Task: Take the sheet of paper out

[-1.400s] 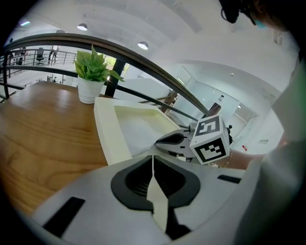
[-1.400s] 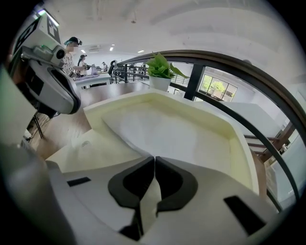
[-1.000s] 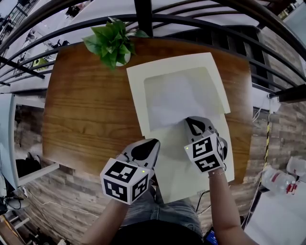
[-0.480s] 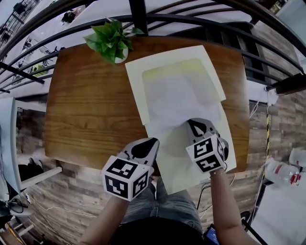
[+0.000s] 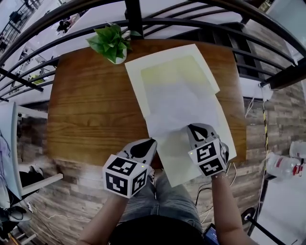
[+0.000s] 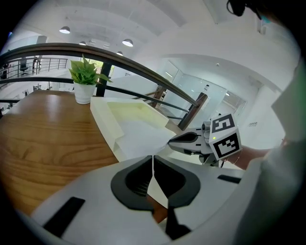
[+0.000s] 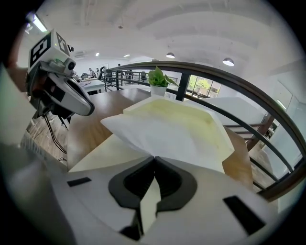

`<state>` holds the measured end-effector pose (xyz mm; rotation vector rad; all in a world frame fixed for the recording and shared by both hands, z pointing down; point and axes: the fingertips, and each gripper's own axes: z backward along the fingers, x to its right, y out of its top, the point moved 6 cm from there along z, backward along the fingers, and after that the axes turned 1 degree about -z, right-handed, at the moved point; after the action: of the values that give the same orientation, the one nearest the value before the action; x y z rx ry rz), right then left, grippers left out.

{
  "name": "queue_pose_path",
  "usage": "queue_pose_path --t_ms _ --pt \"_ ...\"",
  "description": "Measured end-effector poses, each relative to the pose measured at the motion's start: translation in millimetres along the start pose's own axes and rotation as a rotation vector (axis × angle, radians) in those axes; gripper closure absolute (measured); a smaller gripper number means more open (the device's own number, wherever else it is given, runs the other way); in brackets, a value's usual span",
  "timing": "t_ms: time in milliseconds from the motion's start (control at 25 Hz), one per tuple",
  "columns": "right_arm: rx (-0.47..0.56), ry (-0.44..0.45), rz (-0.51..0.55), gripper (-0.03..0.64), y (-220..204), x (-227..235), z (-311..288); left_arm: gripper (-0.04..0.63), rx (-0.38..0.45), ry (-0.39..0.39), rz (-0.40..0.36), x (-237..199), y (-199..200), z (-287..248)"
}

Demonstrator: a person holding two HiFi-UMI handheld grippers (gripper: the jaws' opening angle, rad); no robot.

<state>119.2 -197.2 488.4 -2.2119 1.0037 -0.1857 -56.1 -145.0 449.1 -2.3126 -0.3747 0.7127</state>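
White sheet (image 5: 184, 107) lies partly out of the cream envelope (image 5: 162, 60), its far part inside the pocket and its near edge over the envelope's open flap. Right tool (image 5: 192, 127) is clamped on that near edge, jaws pressed together with the paper between them. Left tool (image 5: 153, 141) sits at the flap's left edge, jaws closed on the thin cream flap. Under the envelope is a wooden tabletop (image 5: 86, 105), and the flap overhangs its near edge. A potted plant (image 5: 111, 42) stands just beside the envelope's far left corner, with a dark railing (image 5: 201, 9) beyond the envelope.
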Motion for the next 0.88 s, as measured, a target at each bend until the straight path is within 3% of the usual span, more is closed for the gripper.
queue_pose_path --t_ms 480,880 --pt "0.019 -0.053 -0.073 0.589 -17 -39 46 0.572 0.023 -0.021 -0.043 12 -20 37" --pt "0.093 -0.103 -0.194 0.589 -16 -66 91 0.572 0.057 -0.036 -0.087 16 -25 69"
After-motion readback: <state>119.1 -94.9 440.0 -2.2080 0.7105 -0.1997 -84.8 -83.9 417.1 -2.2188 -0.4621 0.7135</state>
